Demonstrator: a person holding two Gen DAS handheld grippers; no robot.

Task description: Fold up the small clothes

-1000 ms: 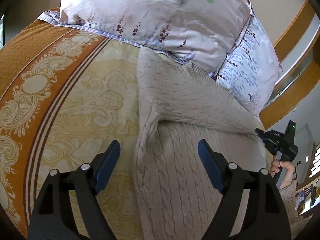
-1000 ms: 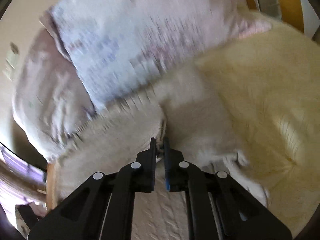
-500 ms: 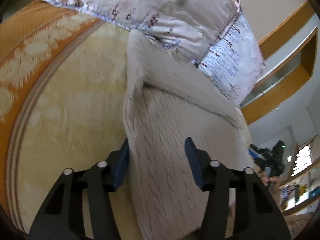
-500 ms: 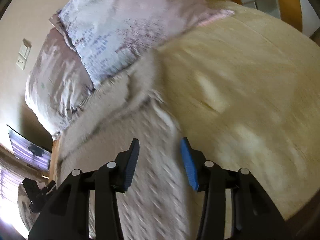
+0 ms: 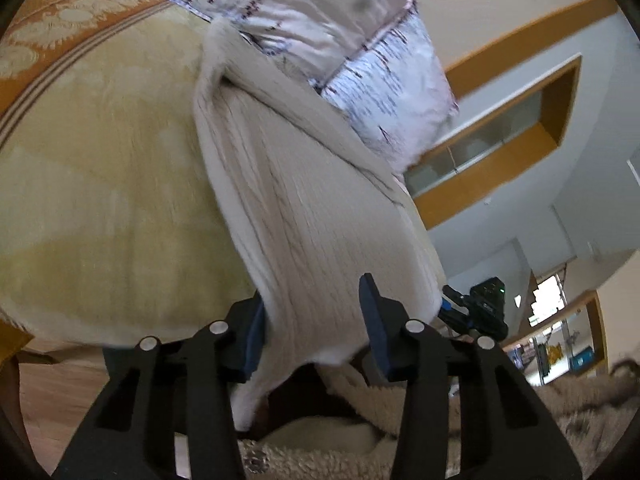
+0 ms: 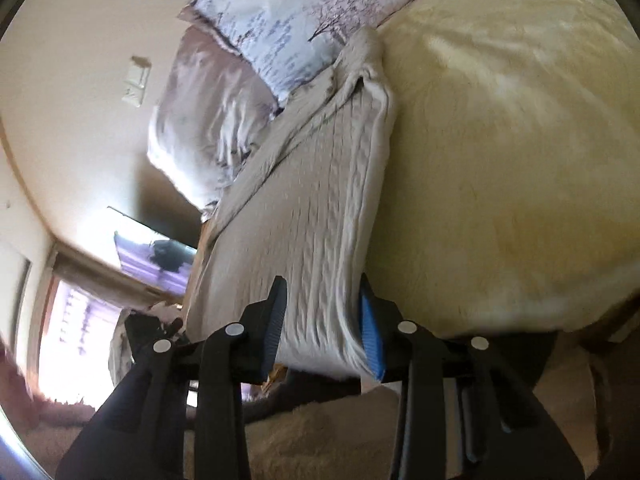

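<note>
- Sweater [image 5: 304, 200] lies lengthwise on the bed [image 5: 100, 184], sleeves already folded in, far end touching the pillows [image 5: 320, 12]. Its near hem hangs just off the bed edge, towards you.
- Left gripper [image 5: 316, 324]: jaws part open, straddling the left hem corner. Cloth sits between the pads but there is a visible gap on the inner side, so I read it as not clamped.
- Right gripper [image 6: 324, 328]: same story at the right hem corner, jaws part open with the knit edge between them, no squeeze visible.
- Step in hand, my read: grab both hem corners for the bottom-to-top fold.
- Push each gripper in deeper before closing so you catch every layer at the corner, including the tucked sleeve. A shallow bite on thick cable knit may slip.
- Close both at matched depth and the same distance from the side edges, otherwise the fold line skews.
- Lift only enough to clear the bed, carry the hem towards the pillows, keep the two grippers parallel and the span taut.
- Land the hem short of the pillows, level with the shoulders.
- Risk: heavy knit sags in the middle and drags the folded sleeves out. Move slowly.
</note>
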